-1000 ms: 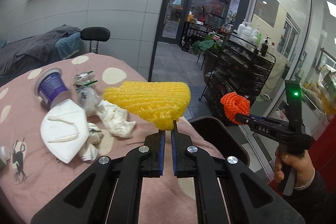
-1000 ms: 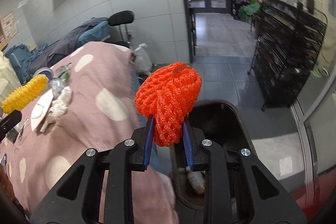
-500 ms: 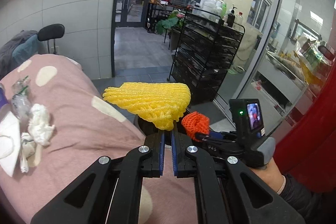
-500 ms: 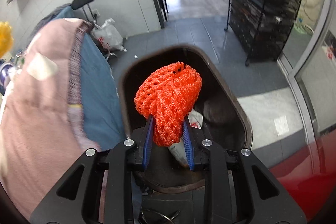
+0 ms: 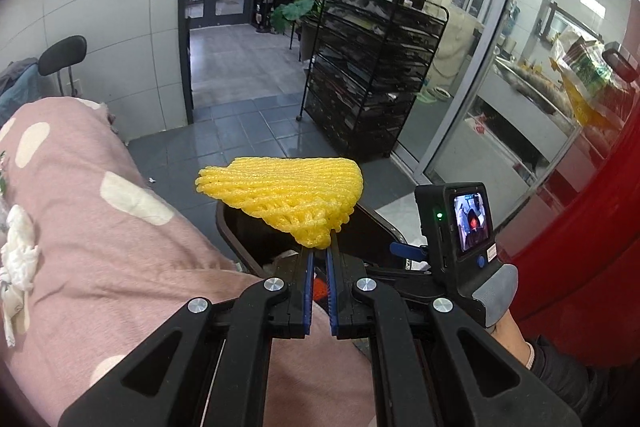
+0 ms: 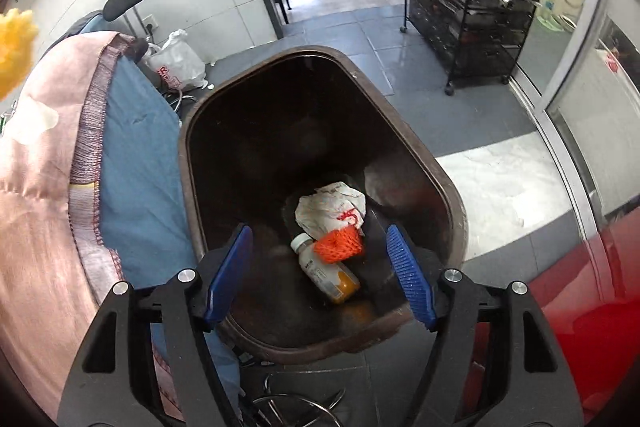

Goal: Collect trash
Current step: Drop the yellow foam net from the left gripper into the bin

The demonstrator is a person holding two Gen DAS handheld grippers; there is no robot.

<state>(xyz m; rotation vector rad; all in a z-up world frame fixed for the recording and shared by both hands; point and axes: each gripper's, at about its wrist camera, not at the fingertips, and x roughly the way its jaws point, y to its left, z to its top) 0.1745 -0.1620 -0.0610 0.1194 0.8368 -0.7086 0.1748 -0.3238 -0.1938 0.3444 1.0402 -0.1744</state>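
Observation:
My left gripper (image 5: pixel 319 254) is shut on a yellow foam fruit net (image 5: pixel 284 193) and holds it over the near rim of the dark trash bin (image 5: pixel 236 239). My right gripper (image 6: pixel 320 247) is open and empty, above the bin (image 6: pixel 200 131). An orange foam net (image 6: pixel 339 246) lies at the bin's bottom beside a small juice bottle (image 6: pixel 326 273) and a crumpled white wrapper (image 6: pixel 330 207). The yellow net's edge shows at the far left of the right wrist view (image 6: pixel 14 47).
The pink polka-dot tablecloth (image 5: pixel 100 235) covers the table left of the bin, with crumpled white tissue (image 5: pixel 18 259) on it. A black wire rack (image 5: pixel 368 79) stands on the tiled floor beyond. A red surface (image 6: pixel 580 307) is at the right.
My right gripper opened over the bin and the orange net dropped to its bottom. My left gripper carried the yellow net further right, toward the bin.

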